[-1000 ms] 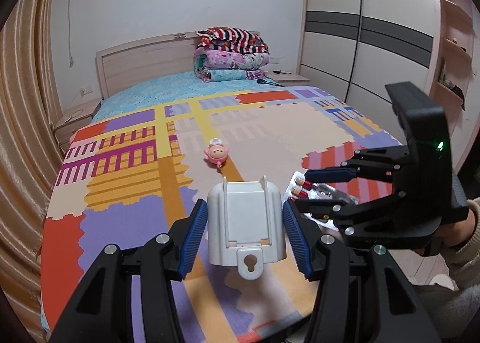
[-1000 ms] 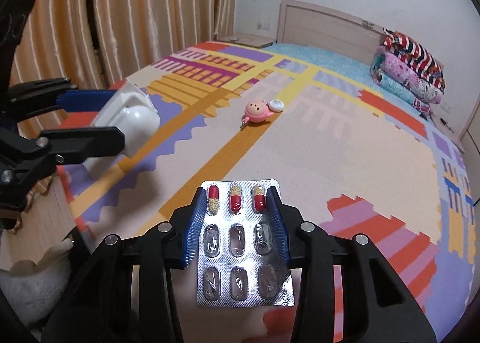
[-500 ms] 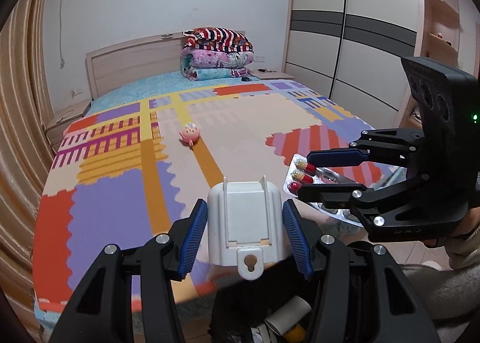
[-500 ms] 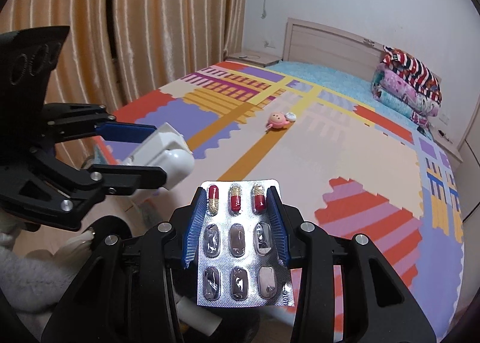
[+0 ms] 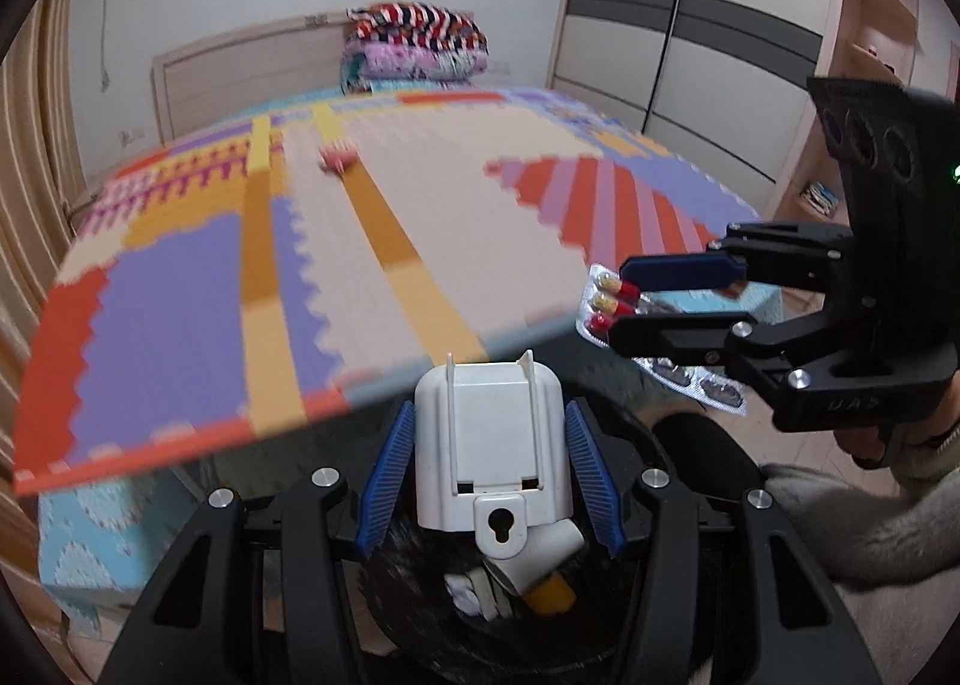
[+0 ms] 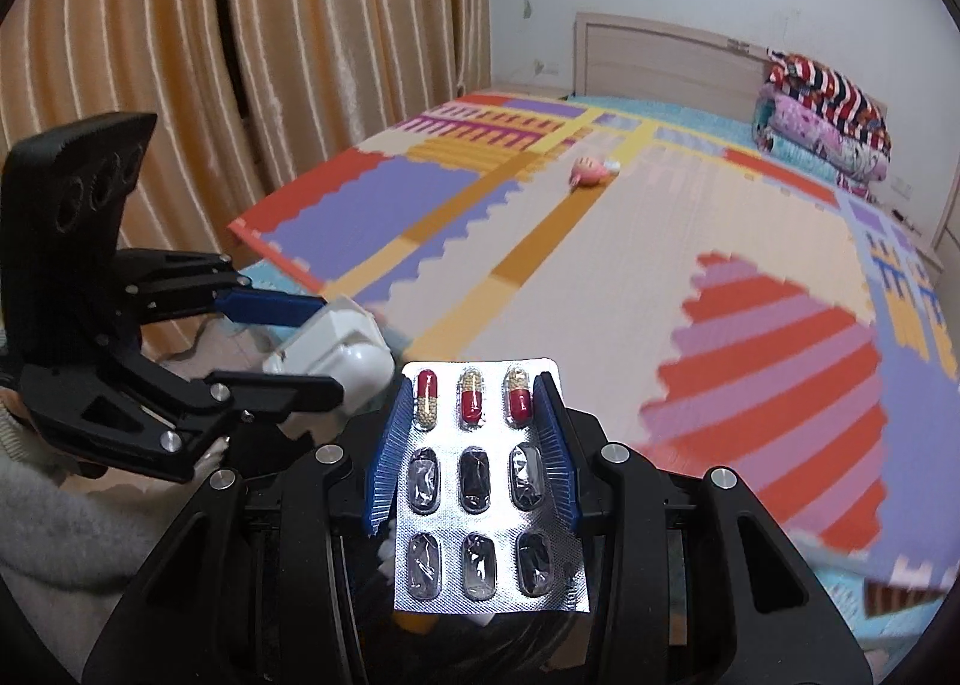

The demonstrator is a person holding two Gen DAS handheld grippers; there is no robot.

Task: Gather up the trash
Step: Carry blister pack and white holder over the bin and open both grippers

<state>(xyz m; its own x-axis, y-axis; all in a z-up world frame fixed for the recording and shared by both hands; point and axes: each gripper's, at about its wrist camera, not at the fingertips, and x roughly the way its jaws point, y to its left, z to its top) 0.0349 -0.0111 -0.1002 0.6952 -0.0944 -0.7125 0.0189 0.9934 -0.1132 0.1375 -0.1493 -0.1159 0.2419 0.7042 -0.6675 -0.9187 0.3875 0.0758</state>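
My left gripper is shut on a white plastic holder, held just above a black trash bin that has several scraps inside. The holder also shows in the right wrist view. My right gripper is shut on a silver pill blister pack with three red-and-yellow capsules at its far end. In the left wrist view the right gripper holds the pack at the right, beside the bed's foot edge and above the bin.
The bed with a colourful patchwork mat fills the view ahead. A pink toy lies far up the mat. Folded blankets sit at the headboard. A wardrobe stands right, curtains left.
Both grippers have pulled back from over the bed to beyond its foot edge and dipped down. The trash bin now shows under them. Both still hold their items.
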